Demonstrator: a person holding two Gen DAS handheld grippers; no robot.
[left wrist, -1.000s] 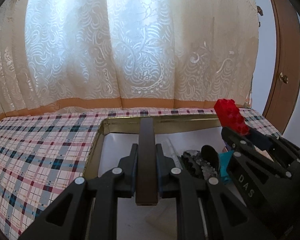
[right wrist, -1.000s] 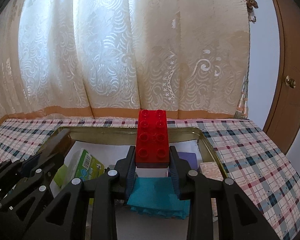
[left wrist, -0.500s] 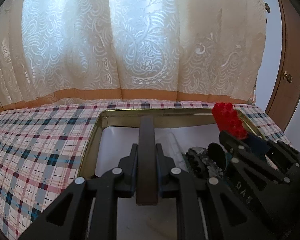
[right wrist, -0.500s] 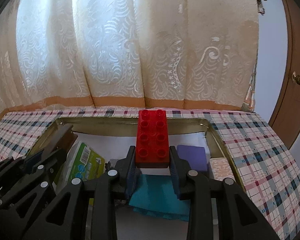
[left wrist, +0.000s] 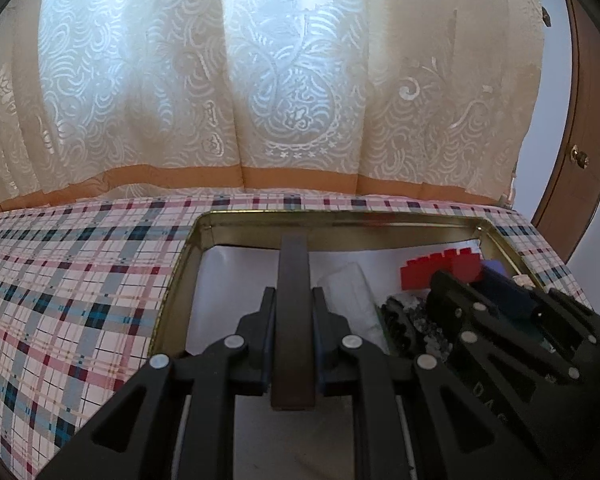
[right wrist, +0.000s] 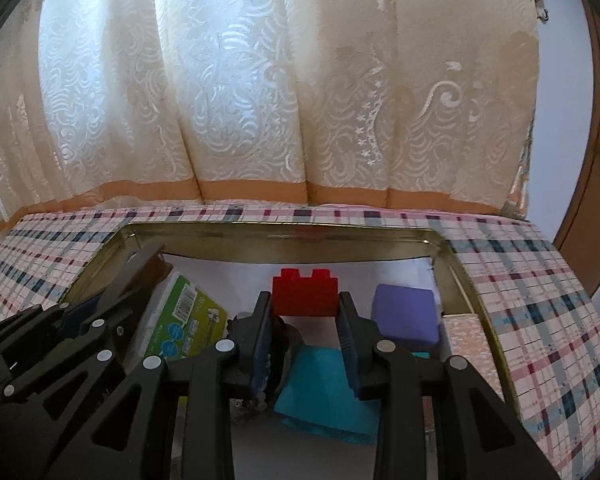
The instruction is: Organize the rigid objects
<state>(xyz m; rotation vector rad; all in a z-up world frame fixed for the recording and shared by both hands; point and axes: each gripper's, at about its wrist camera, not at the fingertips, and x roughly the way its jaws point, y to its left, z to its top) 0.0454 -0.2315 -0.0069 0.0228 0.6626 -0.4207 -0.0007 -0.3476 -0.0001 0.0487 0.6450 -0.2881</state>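
Two hand-held grippers work over a gold-rimmed metal tin (left wrist: 380,218) on a plaid tablecloth (left wrist: 80,280), a lace curtain (left wrist: 260,80) hanging behind. Much of the tin's contents is masked: the black frame of the right gripper (right wrist: 305,322) covers the near part of a teal cloth (right wrist: 320,392), and a dark, glittery item (left wrist: 404,322) beside it is too jumbled to identify. The green-and-white packet (right wrist: 188,320) is partly hidden behind the left gripper (left wrist: 293,320), and a pale patterned box (right wrist: 462,336) at the right wall is cut off by the tin's rim. A clear wrapped item (left wrist: 352,296) lies on the white lining, its contents unreadable.

The left gripper's tongs are clamped on a dark brown bar (left wrist: 294,320), a narrow flat strip held edge-up and pointing toward the far wall. The right gripper's tongs are clamped on a red building brick (right wrist: 305,294), studs up, glossy and rectangular, low inside the tin toward its far right, next to a purple block (right wrist: 406,316). Whether the brick touches the lining cannot be told.
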